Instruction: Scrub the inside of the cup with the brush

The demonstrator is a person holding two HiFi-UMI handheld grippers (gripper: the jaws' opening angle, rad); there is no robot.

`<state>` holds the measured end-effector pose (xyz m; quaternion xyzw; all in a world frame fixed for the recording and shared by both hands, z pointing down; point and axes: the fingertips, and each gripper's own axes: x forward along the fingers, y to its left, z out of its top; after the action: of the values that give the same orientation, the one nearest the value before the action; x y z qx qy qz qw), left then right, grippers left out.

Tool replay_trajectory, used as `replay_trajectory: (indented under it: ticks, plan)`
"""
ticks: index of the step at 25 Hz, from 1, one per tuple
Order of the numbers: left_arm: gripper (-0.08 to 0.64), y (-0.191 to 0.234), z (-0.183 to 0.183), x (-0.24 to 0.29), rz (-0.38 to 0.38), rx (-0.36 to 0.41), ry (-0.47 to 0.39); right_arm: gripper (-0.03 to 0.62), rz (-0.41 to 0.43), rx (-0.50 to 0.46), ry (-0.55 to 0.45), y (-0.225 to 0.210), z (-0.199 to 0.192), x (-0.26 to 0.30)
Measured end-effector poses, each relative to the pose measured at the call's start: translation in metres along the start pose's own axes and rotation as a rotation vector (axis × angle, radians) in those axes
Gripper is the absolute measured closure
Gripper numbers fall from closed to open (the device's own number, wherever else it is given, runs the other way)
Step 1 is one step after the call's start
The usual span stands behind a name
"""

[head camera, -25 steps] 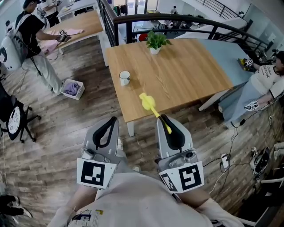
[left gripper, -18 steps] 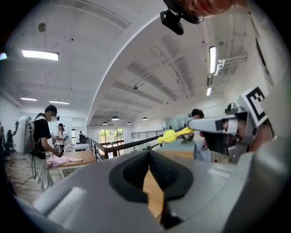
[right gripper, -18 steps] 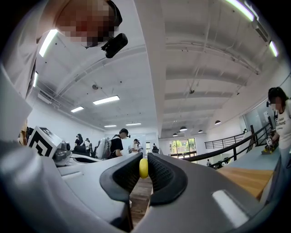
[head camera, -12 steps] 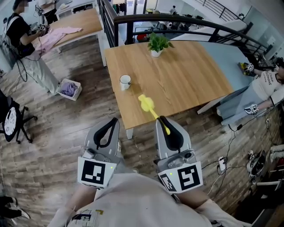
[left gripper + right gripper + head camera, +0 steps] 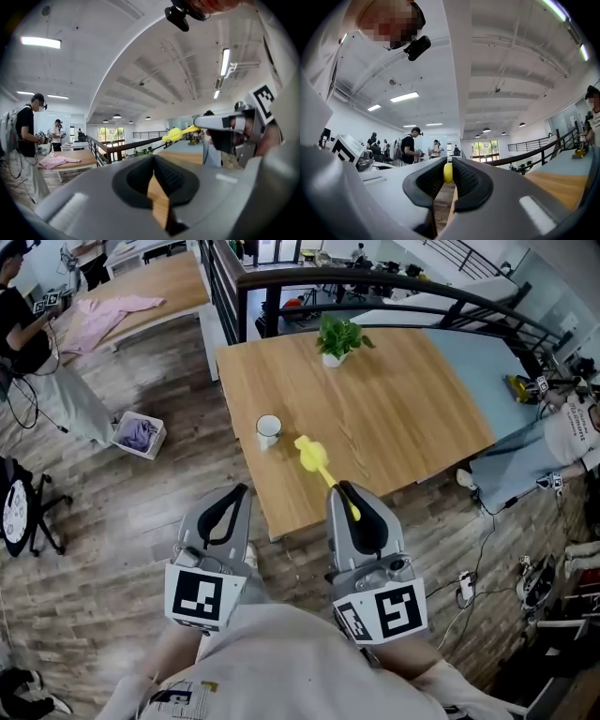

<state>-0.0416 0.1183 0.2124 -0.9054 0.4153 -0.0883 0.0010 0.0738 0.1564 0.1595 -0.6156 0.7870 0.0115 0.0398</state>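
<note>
We risk tipping the unheld white ceramic cup (image 5: 269, 428), 10 o'clock off the yellow plastic brush (image 5: 312, 456) gripped by right tongs (image 5: 351, 495); left tongs (image 5: 236, 495) clenched empty.

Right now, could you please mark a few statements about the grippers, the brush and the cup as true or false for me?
1. The right gripper is shut on the yellow brush. True.
2. The brush's head is inside the cup. False: it is outside, right of the cup in the head view.
3. The left gripper holds the cup. False: its jaws are shut on nothing; the cup stands on the table.
4. A potted plant stands on the table. True.
</note>
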Motion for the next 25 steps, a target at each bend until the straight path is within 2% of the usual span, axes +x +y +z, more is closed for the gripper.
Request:
replay_trajectory:
  ticks: [4, 10, 16, 25]
  plan:
    - [0.557, 0.032, 0.000, 0.024, -0.022, 0.032, 0.007, 0.557, -0.025, -0.006, 0.011, 0.001, -0.001, 0.037]
    - [0.557, 0.079, -0.002, 0.059, -0.048, 0.008, 0.021, 0.557, -0.069, -0.019, 0.026, -0.003, -0.004, 0.092]
    - [0.557, 0.126, -0.005, 0.087, -0.088, 0.049, 0.018, 0.557, -0.078, -0.041, 0.075, 0.004, -0.016, 0.150]
    - [0.557, 0.161, -0.017, 0.128, -0.095, 0.039, 0.030, 0.557, -0.072, -0.062, 0.177, -0.006, -0.046, 0.191]
